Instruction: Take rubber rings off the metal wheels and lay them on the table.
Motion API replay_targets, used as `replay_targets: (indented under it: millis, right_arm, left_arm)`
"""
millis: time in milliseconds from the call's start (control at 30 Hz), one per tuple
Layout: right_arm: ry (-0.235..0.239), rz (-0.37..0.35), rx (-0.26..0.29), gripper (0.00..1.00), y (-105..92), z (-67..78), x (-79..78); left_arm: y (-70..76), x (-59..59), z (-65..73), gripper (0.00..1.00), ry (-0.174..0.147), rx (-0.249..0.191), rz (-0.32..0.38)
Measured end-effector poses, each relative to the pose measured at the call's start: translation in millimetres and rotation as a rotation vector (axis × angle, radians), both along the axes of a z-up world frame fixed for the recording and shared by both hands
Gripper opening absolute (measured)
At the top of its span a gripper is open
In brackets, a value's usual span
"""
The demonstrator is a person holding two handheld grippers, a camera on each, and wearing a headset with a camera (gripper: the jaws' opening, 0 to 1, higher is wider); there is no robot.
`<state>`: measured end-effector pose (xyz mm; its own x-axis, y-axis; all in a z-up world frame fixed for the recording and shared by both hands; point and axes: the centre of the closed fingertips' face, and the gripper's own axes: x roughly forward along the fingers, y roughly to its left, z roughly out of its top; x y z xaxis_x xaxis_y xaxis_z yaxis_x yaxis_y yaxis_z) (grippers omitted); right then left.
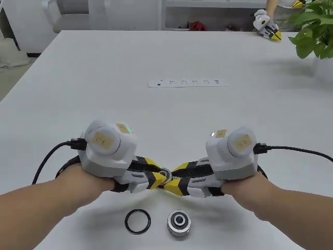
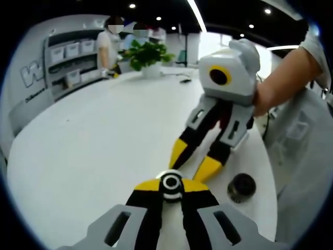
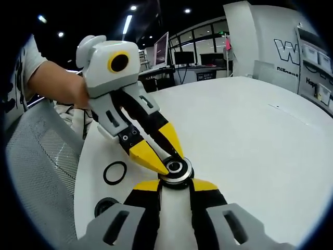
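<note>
A small metal wheel [image 1: 165, 175] with a black rubber ring on it hangs just above the white table [image 1: 166, 104], between two grippers that meet tip to tip. My left gripper [image 1: 158, 177] comes in from the left and is shut on the wheel [image 2: 170, 183]. From the right, my right gripper [image 1: 173, 181] is shut on the same wheel [image 3: 176, 169]. A loose black rubber ring [image 1: 138, 221] lies flat near the front edge. A second metal wheel [image 1: 179, 223] sits beside that ring.
A white power strip [image 1: 187, 82] lies mid-table. A green plant [image 1: 315, 31] stands at the far right corner. Another person's gripper [image 1: 268, 25] rests at the far edge. A mesh chair [image 3: 36, 166] stands at the table's near side.
</note>
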<state>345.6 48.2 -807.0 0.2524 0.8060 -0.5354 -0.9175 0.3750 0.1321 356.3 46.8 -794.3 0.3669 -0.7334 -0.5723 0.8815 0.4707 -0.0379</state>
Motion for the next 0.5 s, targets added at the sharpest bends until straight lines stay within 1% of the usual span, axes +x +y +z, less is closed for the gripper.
replay_targets:
  millis: [133,333,500]
  right_arm:
    - [0.004,0.002,-0.004,0.15,-2.7,-0.7,-0.8]
    - [0.01,0.001,-0.001,0.13,-3.4,-1.1,-1.2]
    - [0.034,-0.007,0.009,0.08,-5.9,-1.4,-1.5]
  left_arm:
    - [0.0,0.0,-0.1,0.13,-0.001,0.001,0.001]
    - [0.2,0.0,-0.2,0.13,-0.003,0.002,0.001]
    - [0.2,-0.4,-0.1,0.13,-0.004,0.002,0.001]
